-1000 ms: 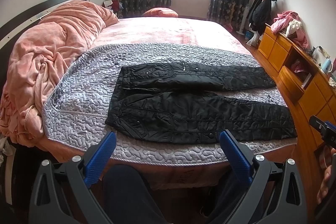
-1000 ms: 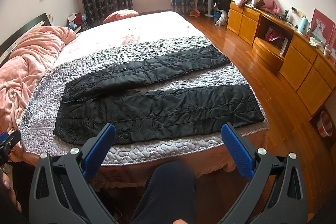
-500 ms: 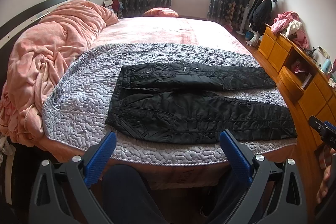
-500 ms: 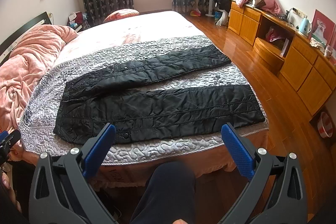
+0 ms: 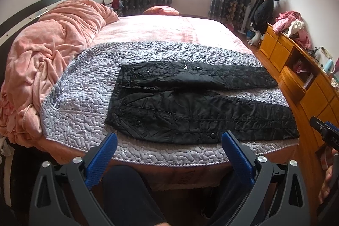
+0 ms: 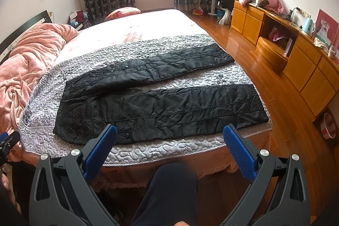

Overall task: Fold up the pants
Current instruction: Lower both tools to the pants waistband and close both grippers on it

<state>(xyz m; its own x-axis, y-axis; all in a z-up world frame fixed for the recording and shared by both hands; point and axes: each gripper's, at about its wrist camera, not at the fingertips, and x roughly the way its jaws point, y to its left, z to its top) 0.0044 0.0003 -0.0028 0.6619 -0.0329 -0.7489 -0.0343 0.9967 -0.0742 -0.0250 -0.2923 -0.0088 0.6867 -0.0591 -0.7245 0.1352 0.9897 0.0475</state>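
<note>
Black quilted pants (image 5: 190, 107) lie flat on a grey quilted cover (image 5: 84, 99) at the near edge of the bed, waist to the left, two legs spread apart toward the right. They also show in the right wrist view (image 6: 161, 103). My left gripper (image 5: 169, 141) is open and empty, held off the bed's near edge, in front of the waist end. My right gripper (image 6: 169, 132) is open and empty, in front of the near leg. Neither touches the pants.
A bunched pink blanket (image 5: 42, 52) lies at the bed's left by the dark headboard (image 5: 42, 5). A wooden dresser (image 6: 296, 52) with clothes and a kettle runs along the right wall. Wood floor (image 6: 286, 120) lies between. My knee (image 6: 169, 187) is below the grippers.
</note>
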